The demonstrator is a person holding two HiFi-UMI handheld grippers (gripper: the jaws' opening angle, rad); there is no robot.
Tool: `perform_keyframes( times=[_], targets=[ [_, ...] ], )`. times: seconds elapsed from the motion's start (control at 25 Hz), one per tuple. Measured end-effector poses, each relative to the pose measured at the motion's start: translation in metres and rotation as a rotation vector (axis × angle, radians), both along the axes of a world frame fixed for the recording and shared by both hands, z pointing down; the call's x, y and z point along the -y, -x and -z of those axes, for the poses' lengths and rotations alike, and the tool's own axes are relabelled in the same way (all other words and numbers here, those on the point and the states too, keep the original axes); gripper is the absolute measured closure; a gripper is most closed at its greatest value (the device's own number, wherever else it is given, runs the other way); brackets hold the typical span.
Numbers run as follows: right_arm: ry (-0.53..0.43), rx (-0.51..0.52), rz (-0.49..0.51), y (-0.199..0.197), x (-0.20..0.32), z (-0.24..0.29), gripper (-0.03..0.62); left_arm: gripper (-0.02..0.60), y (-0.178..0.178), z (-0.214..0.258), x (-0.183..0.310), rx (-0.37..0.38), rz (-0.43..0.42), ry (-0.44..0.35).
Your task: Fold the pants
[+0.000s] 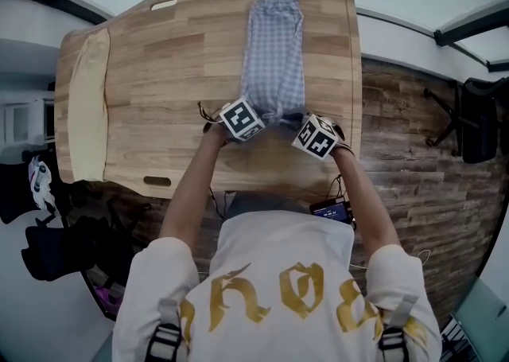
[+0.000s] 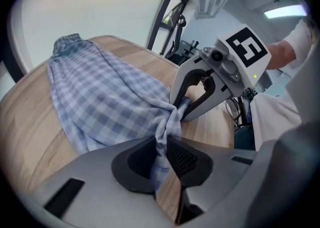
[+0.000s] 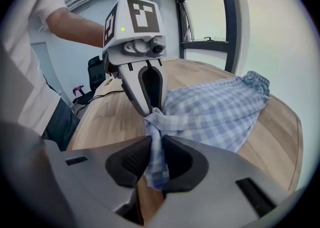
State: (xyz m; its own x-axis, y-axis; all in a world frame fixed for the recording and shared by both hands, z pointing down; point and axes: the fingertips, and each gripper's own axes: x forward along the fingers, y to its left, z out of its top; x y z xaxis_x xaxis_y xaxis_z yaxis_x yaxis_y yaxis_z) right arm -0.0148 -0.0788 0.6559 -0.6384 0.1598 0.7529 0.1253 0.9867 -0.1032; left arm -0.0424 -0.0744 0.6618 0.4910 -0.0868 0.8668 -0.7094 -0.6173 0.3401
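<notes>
Blue-and-white checked pants (image 1: 273, 54) lie lengthwise on the wooden table (image 1: 167, 74), folded into one narrow strip with the waistband at the far edge. Both grippers pinch the near hem. My left gripper (image 1: 248, 123) is shut on the left corner of the hem, and the cloth (image 2: 161, 144) is bunched between its pads. My right gripper (image 1: 306, 131) is shut on the right corner, where the fabric (image 3: 156, 154) hangs through its jaws. In each gripper view the other gripper (image 2: 192, 104) (image 3: 150, 106) stands close by, clamped on the same hem.
A cream cloth or pad (image 1: 87, 106) lies along the table's left side. Handle slots (image 1: 157, 181) are cut near the table's front and back edges. A dark chair (image 1: 477, 118) stands on the wood floor at the right. Cables and a device (image 1: 330, 209) hang by the person's waist.
</notes>
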Motion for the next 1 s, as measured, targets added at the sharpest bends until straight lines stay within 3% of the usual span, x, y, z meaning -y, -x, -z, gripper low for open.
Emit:
perform_keyframes(
  times=[0.16, 0.32, 0.48, 0.64, 0.8, 0.88, 1.0],
  targets=[
    [0.059, -0.029, 0.009, -0.001, 0.001, 0.004, 0.515, 0.499, -0.001, 0.002, -0.002, -0.023, 0.016, 0.053],
    [0.085, -0.047, 0.066, -0.007, -0.011, 0.021, 0.52, 0.506, -0.008, 0.017, -0.016, -0.048, -0.034, 0.102],
    [0.222, -0.088, 0.134, -0.019, -0.041, 0.048, 0.52, 0.506, -0.023, 0.046, -0.051, -0.117, -0.129, 0.202],
    [0.336, -0.089, 0.181, -0.033, -0.073, 0.086, 0.52, 0.506, -0.038, 0.083, -0.086, -0.194, -0.148, 0.29],
    [0.495, -0.143, 0.28, -0.054, -0.115, 0.123, 0.52, 0.506, -0.058, 0.118, -0.126, -0.239, -0.234, 0.384],
    [0.524, -0.162, 0.312, -0.062, -0.127, 0.14, 0.52, 0.506, -0.064, 0.133, -0.135, -0.237, -0.266, 0.379],
    [0.484, -0.15, 0.324, -0.061, -0.123, 0.155, 0.52, 0.506, -0.062, 0.147, -0.129, -0.202, -0.264, 0.323]
  ],
)
